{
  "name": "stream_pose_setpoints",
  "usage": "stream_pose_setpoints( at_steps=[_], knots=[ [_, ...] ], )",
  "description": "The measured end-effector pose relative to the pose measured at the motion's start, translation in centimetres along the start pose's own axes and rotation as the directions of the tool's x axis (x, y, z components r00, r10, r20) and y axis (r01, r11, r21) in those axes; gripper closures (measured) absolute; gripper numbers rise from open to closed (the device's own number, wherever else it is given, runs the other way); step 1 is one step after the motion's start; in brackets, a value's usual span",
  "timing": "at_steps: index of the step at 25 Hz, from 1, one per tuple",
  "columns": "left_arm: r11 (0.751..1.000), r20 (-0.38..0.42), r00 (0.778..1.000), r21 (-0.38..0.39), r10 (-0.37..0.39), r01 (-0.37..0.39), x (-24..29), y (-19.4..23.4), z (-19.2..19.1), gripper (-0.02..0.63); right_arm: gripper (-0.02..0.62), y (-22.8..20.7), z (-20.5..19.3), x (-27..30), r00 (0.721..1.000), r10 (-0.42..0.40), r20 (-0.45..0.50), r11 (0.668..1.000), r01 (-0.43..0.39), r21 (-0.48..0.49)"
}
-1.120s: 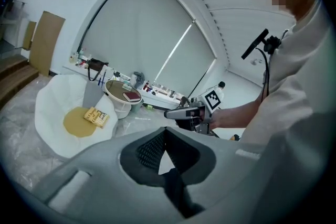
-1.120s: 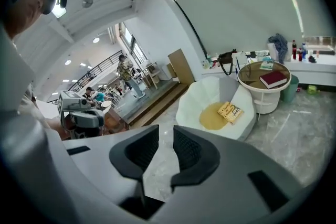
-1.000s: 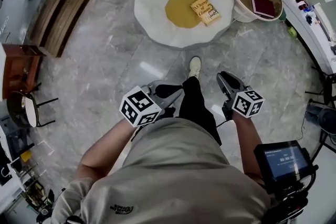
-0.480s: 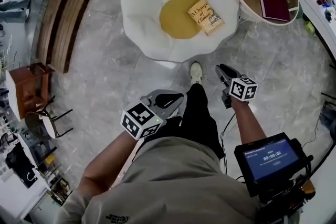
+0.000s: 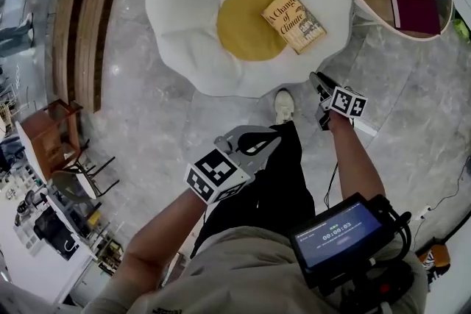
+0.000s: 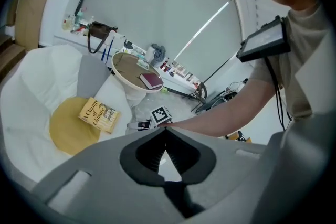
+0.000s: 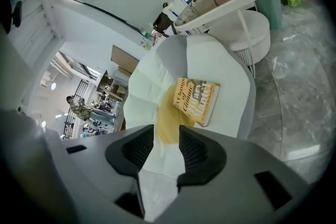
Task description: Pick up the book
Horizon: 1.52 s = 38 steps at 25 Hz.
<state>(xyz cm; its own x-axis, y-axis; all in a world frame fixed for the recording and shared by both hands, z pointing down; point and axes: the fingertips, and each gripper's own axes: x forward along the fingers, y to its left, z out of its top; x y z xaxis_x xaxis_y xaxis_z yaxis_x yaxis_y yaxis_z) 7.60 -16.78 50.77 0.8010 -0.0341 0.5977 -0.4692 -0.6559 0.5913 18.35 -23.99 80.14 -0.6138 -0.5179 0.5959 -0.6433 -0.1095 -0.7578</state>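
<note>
A yellow book [image 5: 294, 20] lies flat on a white flower-shaped cushion seat [image 5: 191, 4], half on its yellow centre [image 5: 246, 29]. The book [image 7: 197, 99] is ahead of my right gripper [image 7: 167, 139], whose jaws are opening with nothing between them. In the head view that right gripper [image 5: 317, 78] hangs over the floor just short of the seat's near edge. My left gripper [image 5: 272, 138] is lower left, by the person's leg, well back from the book [image 6: 98, 114]. The left gripper [image 6: 166, 131] has its tips together and is empty.
A round table [image 5: 368, 7] at the upper right bears a maroon book [image 5: 416, 9]. Wooden steps [image 5: 81, 18] run along the left; a small brown table and chair [image 5: 48, 147] stand beyond. The person's shoe [image 5: 284, 106] is on the marble floor near the seat.
Both grippers have travelled forward and down towards the white seat, the right one farther and rolled. The seat and book now lie nearer in the head view.
</note>
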Motion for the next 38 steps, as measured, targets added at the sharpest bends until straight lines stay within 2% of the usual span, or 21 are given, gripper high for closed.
stream_pose_setpoints(
  at_steps=[6,10,13,18,25,31,33,38],
  knots=[
    [1.000,-0.015,1.000,-0.025,0.012,-0.012,4.4,6.2,-0.8,0.598,0.419,-6.8,0.4,8.6,0.998,-0.021,-0.063,1.000,0.021,-0.005],
    [0.997,-0.003,1.000,-0.081,0.008,-0.009,4.9,9.7,-2.3,0.598,0.391,-9.6,-0.9,13.9,0.997,-0.017,-0.072,0.999,0.020,0.033],
    [0.993,0.000,1.000,-0.114,0.012,-0.012,5.3,10.8,-2.7,0.598,0.377,-11.4,-1.2,15.6,0.997,-0.020,-0.077,0.998,0.025,0.064],
    [0.992,0.001,1.000,-0.130,0.003,-0.003,6.3,11.3,-2.9,0.598,0.326,-13.3,-1.0,17.3,0.998,-0.006,-0.055,0.984,0.016,0.179],
    [0.988,0.004,1.000,-0.152,0.011,-0.010,6.1,11.5,-3.5,0.598,0.325,-13.8,0.4,18.0,0.999,-0.037,-0.015,0.967,0.040,0.252],
    [0.984,0.016,1.000,-0.177,0.020,-0.017,5.5,11.5,-4.6,0.598,0.341,-12.5,0.2,18.8,0.998,-0.067,-0.011,0.952,0.067,0.297],
    [0.983,0.020,1.000,-0.183,0.022,-0.018,5.6,11.4,-4.7,0.598,0.390,-11.5,0.4,19.1,0.999,-0.052,-0.001,0.951,0.050,0.305],
    [0.981,0.062,0.997,-0.191,0.037,-0.024,5.0,11.5,-2.9,0.598,0.405,-10.7,4.2,19.5,0.995,-0.035,0.096,0.927,-0.004,0.375]
  ],
)
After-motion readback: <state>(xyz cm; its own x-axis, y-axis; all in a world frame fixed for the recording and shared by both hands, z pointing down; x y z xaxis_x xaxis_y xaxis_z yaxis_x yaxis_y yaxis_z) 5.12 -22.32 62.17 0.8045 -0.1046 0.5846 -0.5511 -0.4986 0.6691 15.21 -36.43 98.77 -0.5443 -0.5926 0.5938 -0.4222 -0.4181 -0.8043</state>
